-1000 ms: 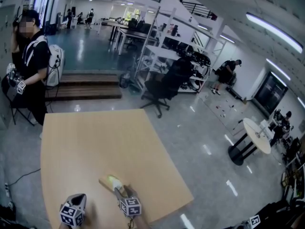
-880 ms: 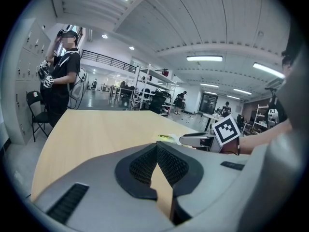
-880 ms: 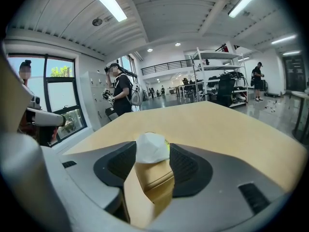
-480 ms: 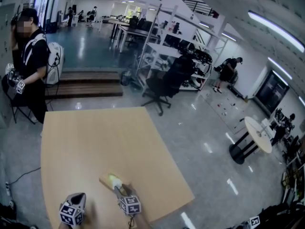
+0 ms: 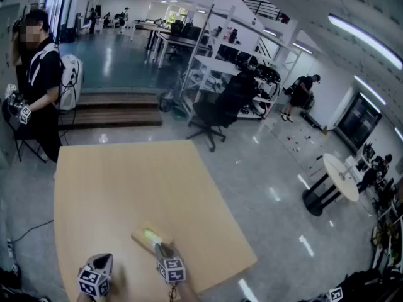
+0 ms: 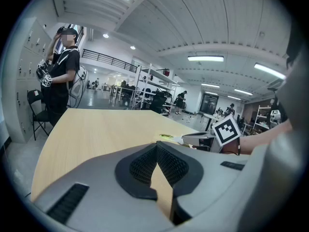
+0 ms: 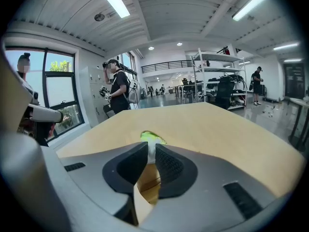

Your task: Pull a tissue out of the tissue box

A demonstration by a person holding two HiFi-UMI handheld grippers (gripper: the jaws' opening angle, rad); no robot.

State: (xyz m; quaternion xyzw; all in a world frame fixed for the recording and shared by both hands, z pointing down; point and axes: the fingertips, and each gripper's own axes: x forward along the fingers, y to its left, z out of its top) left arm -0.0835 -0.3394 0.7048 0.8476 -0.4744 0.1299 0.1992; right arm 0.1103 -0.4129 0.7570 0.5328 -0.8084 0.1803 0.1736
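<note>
Tissue (image 7: 150,152), light, limp and easily torn, wants a gentle pinch at its tuft above the box (image 5: 146,236), where the right gripper (image 7: 151,148) jaws have just been closing on it; left gripper (image 6: 157,148) is closed and empty.

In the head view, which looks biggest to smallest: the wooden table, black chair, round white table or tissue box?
1. Light wooden table.
2. Black office chair and round white table: about alike, both far away.
3. Tan tissue box, smallest though nearest.
</note>
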